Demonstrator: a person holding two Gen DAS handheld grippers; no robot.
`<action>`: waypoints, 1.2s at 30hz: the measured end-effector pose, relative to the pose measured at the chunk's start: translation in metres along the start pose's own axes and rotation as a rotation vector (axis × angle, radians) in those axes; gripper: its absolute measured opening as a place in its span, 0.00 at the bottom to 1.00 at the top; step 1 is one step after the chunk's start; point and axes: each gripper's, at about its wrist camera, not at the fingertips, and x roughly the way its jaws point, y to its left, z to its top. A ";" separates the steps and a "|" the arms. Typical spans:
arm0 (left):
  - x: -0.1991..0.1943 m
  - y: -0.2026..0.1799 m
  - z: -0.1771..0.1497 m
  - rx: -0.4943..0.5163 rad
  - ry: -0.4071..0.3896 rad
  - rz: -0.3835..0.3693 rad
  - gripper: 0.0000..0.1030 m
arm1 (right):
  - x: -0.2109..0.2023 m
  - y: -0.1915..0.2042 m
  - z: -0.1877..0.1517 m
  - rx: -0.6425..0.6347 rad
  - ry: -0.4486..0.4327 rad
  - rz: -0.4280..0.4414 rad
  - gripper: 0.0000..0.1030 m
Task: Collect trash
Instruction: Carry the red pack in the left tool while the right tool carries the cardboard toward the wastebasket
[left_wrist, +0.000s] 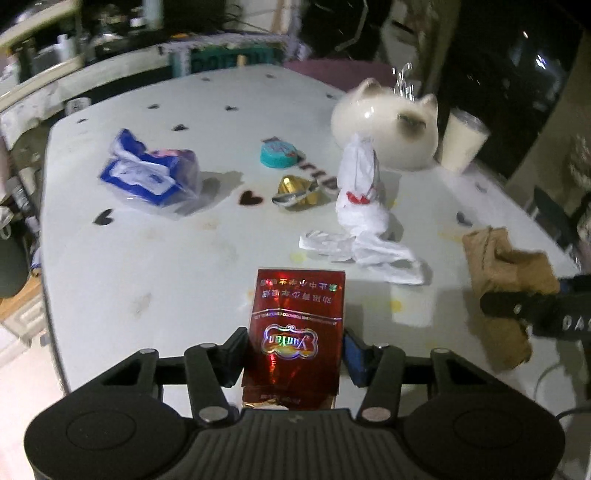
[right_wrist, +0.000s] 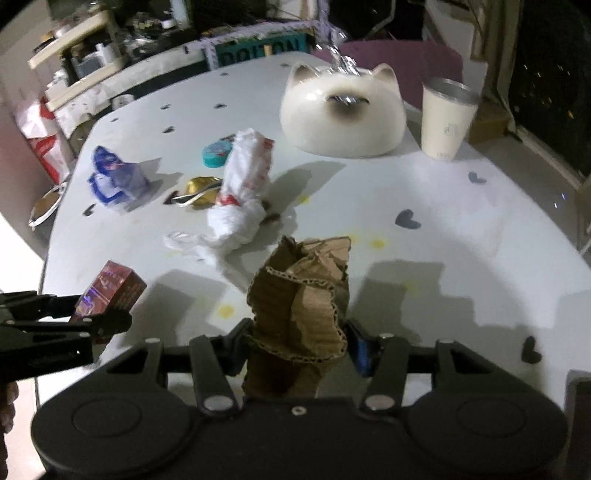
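Left wrist view: left tongs (left_wrist: 295, 354) pinch the red cigarette pack (left_wrist: 297, 325) across its width, long axis running straight out along the tongs, held over the near edge of the table (left_wrist: 147, 258); nearest loose trash is the white plastic bag (left_wrist: 364, 206), ahead and right of the pack. Right wrist view: right tongs (right_wrist: 295, 345) pinch the crumpled cardboard (right_wrist: 301, 295) upright over the near edge, and the bag lies ahead-left, between both hands, so I judge neither is clearly nearer.
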 end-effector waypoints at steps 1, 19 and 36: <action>-0.007 -0.002 -0.001 -0.010 -0.009 0.008 0.52 | -0.005 0.002 -0.002 -0.008 -0.004 0.008 0.53; -0.125 -0.022 -0.050 -0.224 -0.113 0.160 0.51 | -0.089 0.030 -0.024 -0.177 -0.123 0.132 0.53; -0.188 -0.004 -0.088 -0.376 -0.175 0.273 0.51 | -0.126 0.066 -0.040 -0.263 -0.168 0.219 0.53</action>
